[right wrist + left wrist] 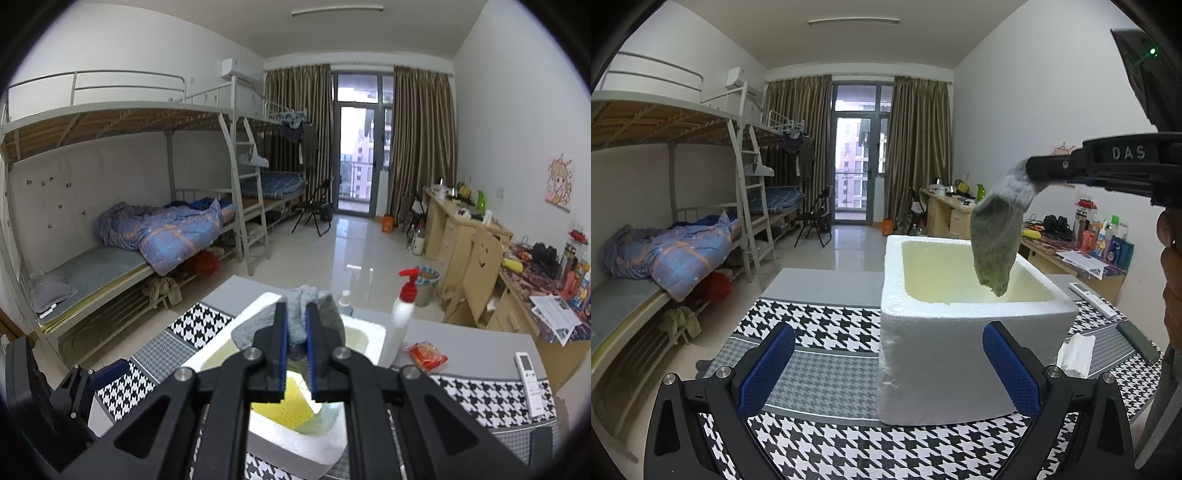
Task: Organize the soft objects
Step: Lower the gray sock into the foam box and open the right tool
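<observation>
White foam box (pixel 975 354) sits on the houndstooth table (pixel 820 325). Right gripper (pixel 296 328) is clamped on a grey sock (pixel 995 236) dangling over the box around 1 o'clock, looks nearly dropped in. Left gripper (pixel 886 369) is spread, holding nothing.

The foam box (pixel 960 332) is standing open-topped on the tabletop (pixel 820 325), its mouth facing upward. The sock (pixel 997 236) is hanging over that opening from the right claw (pixel 1039 168), partly blocking entry from the right side. The left claw (pixel 886 369) is sitting low at the near wall of the box, with its right finger in front of that wall. Left of the box, patterned tabletop is lying bare toward the edge. Right of the box, a white tissue (pixel 1076 350), a remote control (pixel 1093 299) and a dark flat object (pixel 1139 339) are crowding the surface. Behind the box, a spray bottle (pixel 404 306) and a red packet (pixel 426 354) are standing in the way.
</observation>
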Motion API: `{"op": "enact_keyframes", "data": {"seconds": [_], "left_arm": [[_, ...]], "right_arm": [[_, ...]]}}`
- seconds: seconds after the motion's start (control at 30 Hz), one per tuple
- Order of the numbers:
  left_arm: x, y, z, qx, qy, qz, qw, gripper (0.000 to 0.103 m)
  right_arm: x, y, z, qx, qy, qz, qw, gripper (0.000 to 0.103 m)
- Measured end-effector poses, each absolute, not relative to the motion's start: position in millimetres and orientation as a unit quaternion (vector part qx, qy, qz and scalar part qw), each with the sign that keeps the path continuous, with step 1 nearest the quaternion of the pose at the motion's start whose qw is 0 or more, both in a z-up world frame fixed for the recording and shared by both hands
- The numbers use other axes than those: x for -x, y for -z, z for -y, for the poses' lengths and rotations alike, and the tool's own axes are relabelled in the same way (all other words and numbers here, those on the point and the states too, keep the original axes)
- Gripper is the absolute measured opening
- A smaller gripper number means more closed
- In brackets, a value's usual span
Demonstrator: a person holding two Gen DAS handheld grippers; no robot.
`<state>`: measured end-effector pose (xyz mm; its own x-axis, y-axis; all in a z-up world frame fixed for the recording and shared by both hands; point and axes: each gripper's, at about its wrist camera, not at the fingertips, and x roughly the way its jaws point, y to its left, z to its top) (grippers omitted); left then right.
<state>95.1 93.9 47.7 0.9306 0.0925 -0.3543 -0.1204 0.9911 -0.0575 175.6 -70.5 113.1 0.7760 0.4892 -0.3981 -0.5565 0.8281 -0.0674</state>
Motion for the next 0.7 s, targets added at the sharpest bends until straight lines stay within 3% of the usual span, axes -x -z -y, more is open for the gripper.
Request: {"op": "enact_keyframes", "data": {"seconds": [0.53, 0.63, 0.7], "left_arm": [[-96.7, -41.3, -104.0, 0.051, -0.053, -0.186, 0.980, 0.102], [-98.1, -40.4, -105.8, 0.051, -0.052, -0.188, 0.979, 0.102], [-98.3, -39.6, -104.8, 0.051, -0.052, -0.189, 0.979, 0.102]], "right_arm": [[-199.0, -94.2, 57.2, 0.104, -0.275, -0.247, 0.923, 0.012], [-208.6, -90.0, 58.5, 0.096, -0.273, -0.268, 0.919, 0.013], [-213.5, -87.0, 56.0, 0.100, -0.270, -0.275, 0.917, 0.020]]}}
